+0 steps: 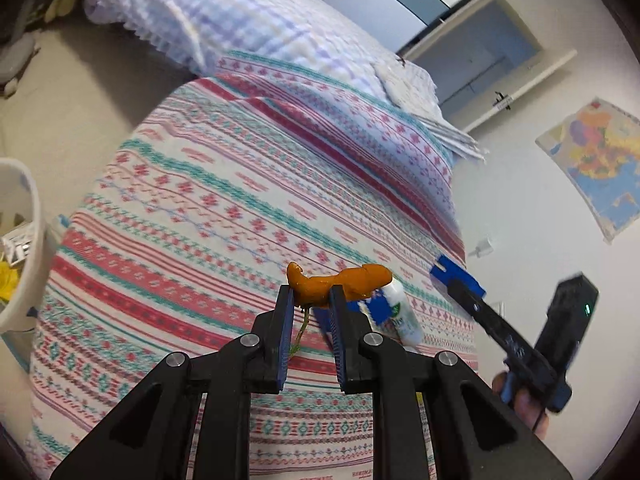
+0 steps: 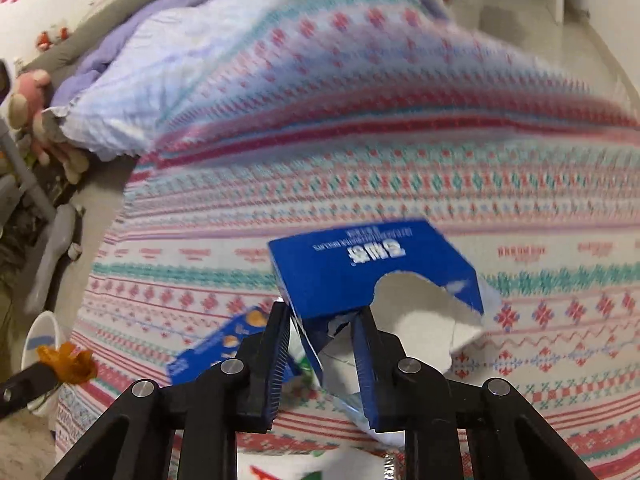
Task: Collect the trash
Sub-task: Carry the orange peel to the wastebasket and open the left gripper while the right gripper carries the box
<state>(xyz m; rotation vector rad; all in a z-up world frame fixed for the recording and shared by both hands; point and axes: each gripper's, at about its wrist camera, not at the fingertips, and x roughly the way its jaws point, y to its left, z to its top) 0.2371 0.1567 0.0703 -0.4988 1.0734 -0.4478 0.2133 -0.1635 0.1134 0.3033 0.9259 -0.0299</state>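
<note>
Left cam: my left gripper point(image 1: 310, 294) is pinching an orange peel point(image 1: 340, 282) above the patterned bedspread point(image 1: 200, 200), white bin point(image 1: 24, 248) off to the left. Right cam, kinda blurry: my right gripper point(image 2: 324, 316) is clamped on a torn blue carton point(image 2: 372, 272) held over the bed.
</note>
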